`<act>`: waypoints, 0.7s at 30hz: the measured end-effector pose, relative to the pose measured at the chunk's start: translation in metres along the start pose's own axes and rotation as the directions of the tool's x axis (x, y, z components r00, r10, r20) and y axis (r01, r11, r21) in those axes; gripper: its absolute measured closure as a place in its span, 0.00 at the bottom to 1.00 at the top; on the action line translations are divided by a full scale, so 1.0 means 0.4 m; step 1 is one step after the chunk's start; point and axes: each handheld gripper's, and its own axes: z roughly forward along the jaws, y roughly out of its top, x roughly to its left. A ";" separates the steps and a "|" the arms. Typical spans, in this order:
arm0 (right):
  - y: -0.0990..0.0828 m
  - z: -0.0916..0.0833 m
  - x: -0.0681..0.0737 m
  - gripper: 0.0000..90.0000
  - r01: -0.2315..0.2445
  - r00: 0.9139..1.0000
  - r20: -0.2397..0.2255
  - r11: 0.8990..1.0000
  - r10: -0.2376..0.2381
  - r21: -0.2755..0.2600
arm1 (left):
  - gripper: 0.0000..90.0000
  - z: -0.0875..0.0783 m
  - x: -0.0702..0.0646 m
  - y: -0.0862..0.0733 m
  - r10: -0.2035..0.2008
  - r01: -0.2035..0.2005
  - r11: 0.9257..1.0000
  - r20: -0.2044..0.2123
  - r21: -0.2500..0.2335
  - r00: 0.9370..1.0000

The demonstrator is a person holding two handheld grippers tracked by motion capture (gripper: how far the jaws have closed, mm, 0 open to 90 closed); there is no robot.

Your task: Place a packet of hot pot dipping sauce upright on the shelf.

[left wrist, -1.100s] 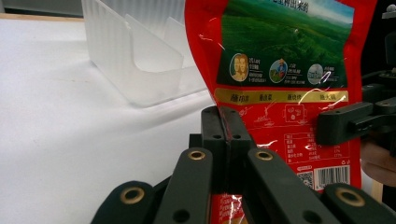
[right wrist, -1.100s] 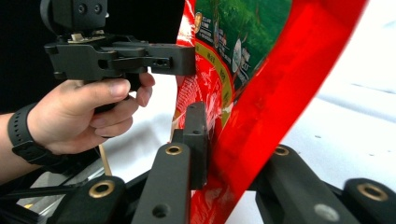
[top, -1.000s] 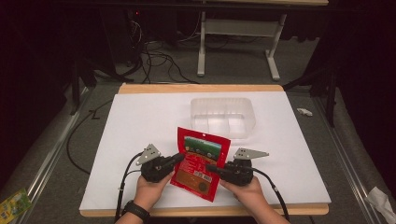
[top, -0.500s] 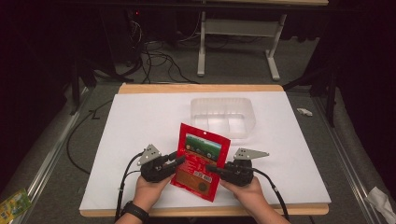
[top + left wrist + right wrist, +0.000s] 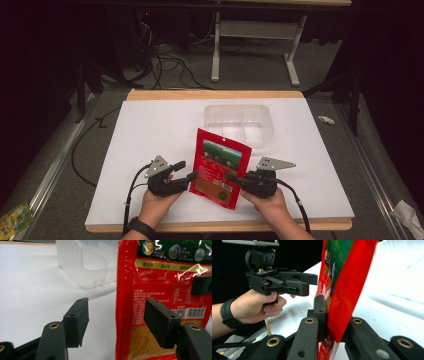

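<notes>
Released by the left gripper (image 5: 186, 170), now spread, the glossy red snack pouch (image 5: 218, 167) hangs pinched only in the right gripper (image 5: 231, 176), probably handed over.

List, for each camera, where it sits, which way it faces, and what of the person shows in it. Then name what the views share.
High view: above the person's side, looking forward and down on the white table; both hands and grippers show.
Left gripper view: on the left gripper, facing the clear plastic tray; open jaws show.
Right gripper view: on the right gripper, facing the left hand; jaws clamp the pouch.
Shared: the red pouch.
</notes>
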 end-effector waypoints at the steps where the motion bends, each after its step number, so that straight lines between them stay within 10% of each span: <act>1: 0.004 -0.006 0.000 0.94 0.011 1.000 0.009 1.000 -0.011 -0.005 | 0.39 -0.003 0.003 0.000 -0.001 0.001 1.000 -0.003 -0.004 1.000; 21: 0.044 -0.116 -0.036 0.95 0.102 0.979 0.184 0.990 -0.084 -0.094 | 0.30 -0.018 0.013 -0.009 0.107 -0.101 0.993 -0.133 0.054 0.985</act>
